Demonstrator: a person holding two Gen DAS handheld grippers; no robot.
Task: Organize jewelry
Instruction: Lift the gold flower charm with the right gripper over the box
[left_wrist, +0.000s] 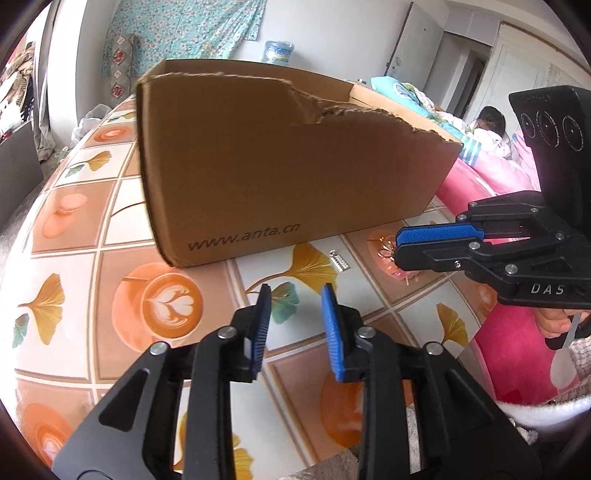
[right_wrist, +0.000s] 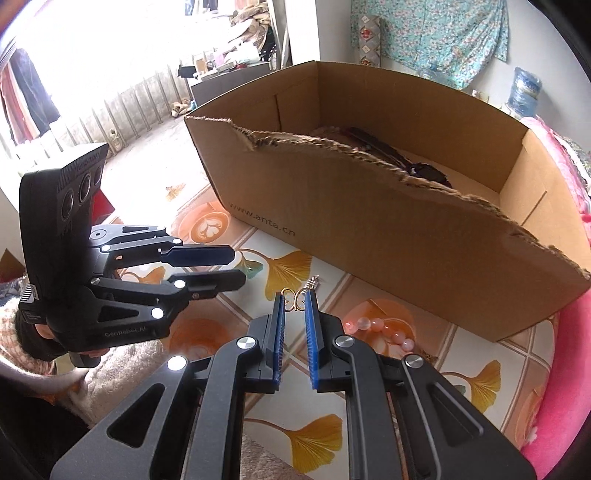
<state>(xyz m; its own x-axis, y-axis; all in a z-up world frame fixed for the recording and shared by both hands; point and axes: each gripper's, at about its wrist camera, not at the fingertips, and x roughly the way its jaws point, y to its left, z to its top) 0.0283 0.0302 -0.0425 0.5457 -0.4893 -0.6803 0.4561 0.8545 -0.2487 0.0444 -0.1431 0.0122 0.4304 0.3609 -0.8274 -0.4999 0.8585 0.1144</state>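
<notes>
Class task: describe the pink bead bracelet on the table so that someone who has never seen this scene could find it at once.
Start at the big torn cardboard box on the patterned table. In front of its printed long side, just right of the right tongs, lies the pink bead bracelet. Its round, glossy pink beads set it apart from the thin gold wire piece and the small silver clip nearby.

The cardboard box (left_wrist: 280, 166) carries "www.anta.cn" at seven o'clock on its side. The right gripper (left_wrist: 397, 245) body reads "DAS"; the left gripper (right_wrist: 236, 266) body reads "GenRobot.AI".
</notes>
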